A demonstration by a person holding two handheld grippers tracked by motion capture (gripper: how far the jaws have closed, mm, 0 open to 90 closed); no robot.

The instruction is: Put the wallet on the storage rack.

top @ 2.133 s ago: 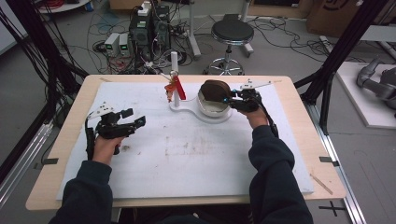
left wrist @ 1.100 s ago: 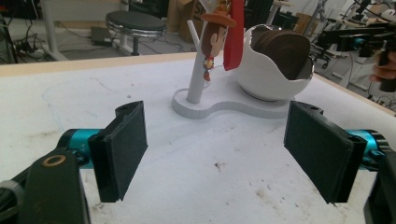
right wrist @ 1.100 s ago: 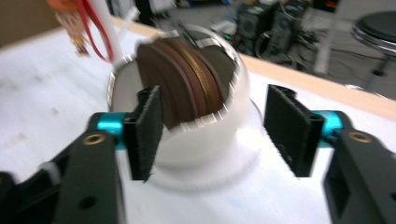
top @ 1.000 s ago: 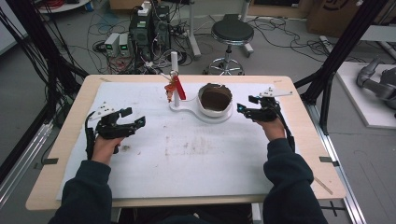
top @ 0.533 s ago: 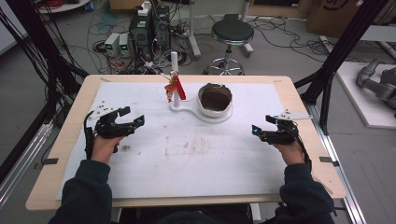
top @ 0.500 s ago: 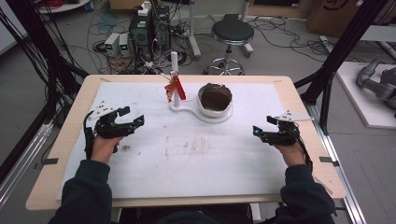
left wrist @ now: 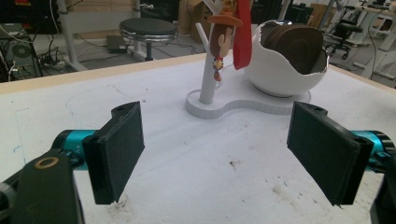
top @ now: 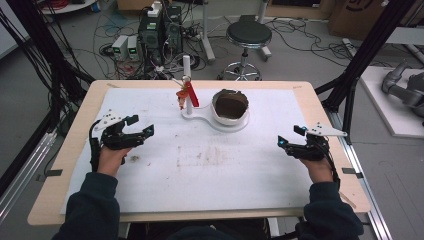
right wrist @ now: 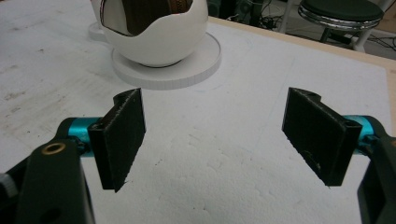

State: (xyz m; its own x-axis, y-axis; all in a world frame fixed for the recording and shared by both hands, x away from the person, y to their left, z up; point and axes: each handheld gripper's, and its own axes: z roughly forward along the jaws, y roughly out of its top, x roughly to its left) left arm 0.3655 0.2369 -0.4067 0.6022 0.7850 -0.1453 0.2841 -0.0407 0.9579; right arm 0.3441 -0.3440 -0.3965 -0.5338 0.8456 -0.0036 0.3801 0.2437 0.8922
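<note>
A white stand (top: 200,116) at the table's far middle carries an eggshell-shaped bowl (top: 230,106) with a brown object inside it. On its post hangs a small cowboy figure with a red tag (top: 187,94). My left gripper (top: 142,125) rests open on the left of the white mat, aimed at the stand. Between its empty jaws the left gripper view shows the figure (left wrist: 223,32) and the bowl (left wrist: 285,70). My right gripper (top: 290,136) sits at the right side, well away from the bowl (right wrist: 154,32). Its jaws have just been opening and stand open with nothing between them.
A stained white mat (top: 210,165) covers most of the wooden table (top: 65,165). Beyond the far edge stand a black stool (top: 248,35), computers and loose cables on the floor. Black frame posts (top: 360,55) rise at both sides of the table.
My right gripper has drawn back from the bowl to the near right of the mat, leaving the brown object in the bowl. The left gripper has stayed in place.
</note>
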